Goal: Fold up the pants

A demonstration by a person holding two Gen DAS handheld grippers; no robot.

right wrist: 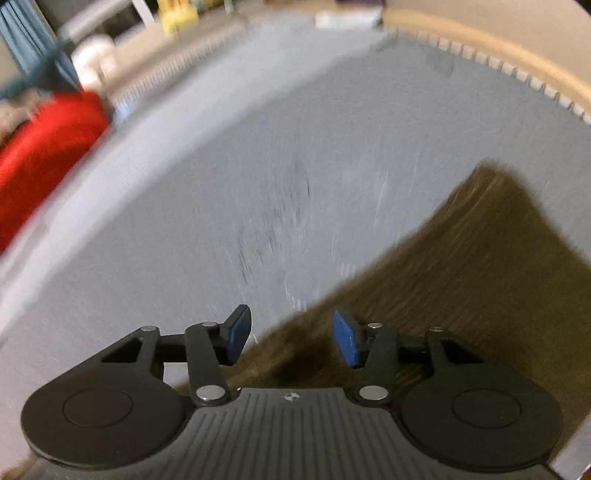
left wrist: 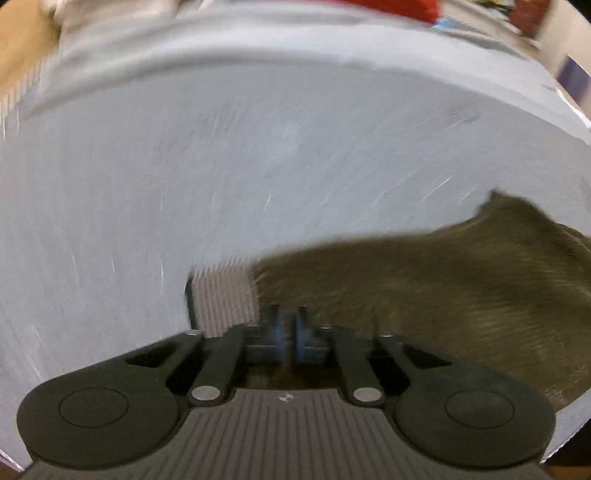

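Note:
The dark olive-brown pants (left wrist: 443, 288) lie on a grey table (left wrist: 221, 177), blurred by motion. My left gripper (left wrist: 289, 334) is shut on the pants at their edge, next to a pale ribbed waistband (left wrist: 225, 299). In the right wrist view the pants (right wrist: 461, 288) spread from the lower middle to the right over the grey table (right wrist: 258, 166). My right gripper (right wrist: 291, 336) is open just above the edge of the pants; its blue pads (right wrist: 238, 334) hold nothing.
A red cloth (right wrist: 44, 155) lies at the table's far left in the right wrist view, with a white object (right wrist: 92, 62) and clutter behind it. A tan edge with a toothed strip (right wrist: 517, 70) borders the table's far right. Red cloth also shows in the left wrist view (left wrist: 399, 7).

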